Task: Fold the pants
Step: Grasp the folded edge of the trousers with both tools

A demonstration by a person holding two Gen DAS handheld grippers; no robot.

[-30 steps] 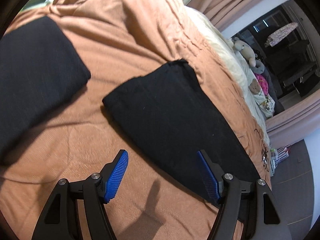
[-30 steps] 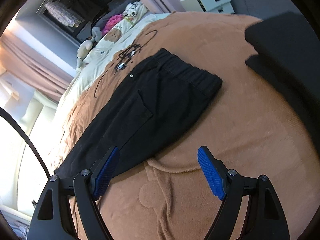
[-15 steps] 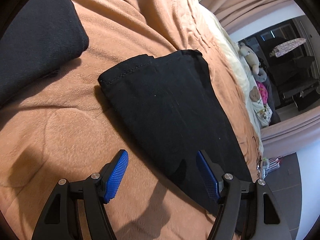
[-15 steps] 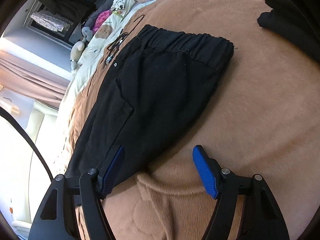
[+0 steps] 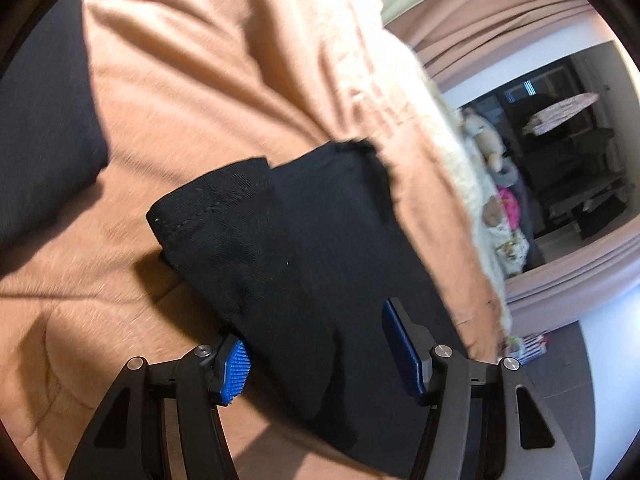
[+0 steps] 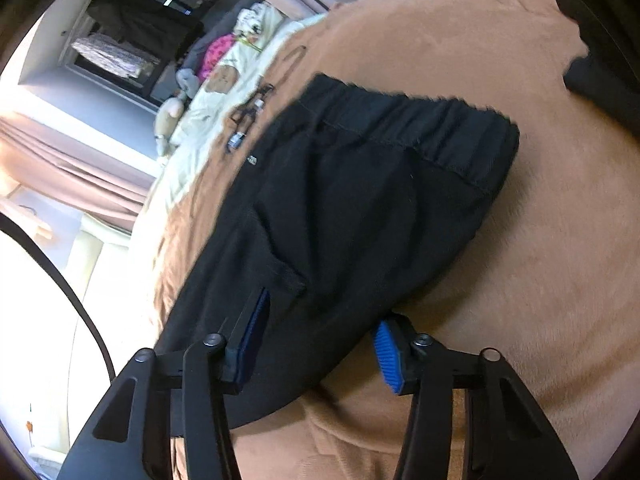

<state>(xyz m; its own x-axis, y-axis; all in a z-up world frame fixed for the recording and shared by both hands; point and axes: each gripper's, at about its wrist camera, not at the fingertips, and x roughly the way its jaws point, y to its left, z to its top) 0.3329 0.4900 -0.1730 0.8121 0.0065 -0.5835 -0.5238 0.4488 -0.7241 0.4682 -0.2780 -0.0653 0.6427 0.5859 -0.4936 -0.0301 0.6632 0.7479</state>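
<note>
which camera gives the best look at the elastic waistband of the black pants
The right wrist view. There the waistband runs gathered and stitched across the top of the pants, whole from end to end. The left wrist view shows only the hemmed leg end of the pants on the blanket; the waistband is out of its frame.

black pants [image 6: 360, 208], open right claw [image 6: 320, 344] astride edge

The matt black woven-cloth pants [image 5: 304, 264] show stitched hems and a gathered elastic waistband [image 6: 436, 128]. The soft, fuzzy orange-brown fleece blanket [image 5: 224, 92] looks napped. Each hand-held gripper has ribbed blue rubbery pads [image 5: 236, 372] on matt black plastic.
</note>
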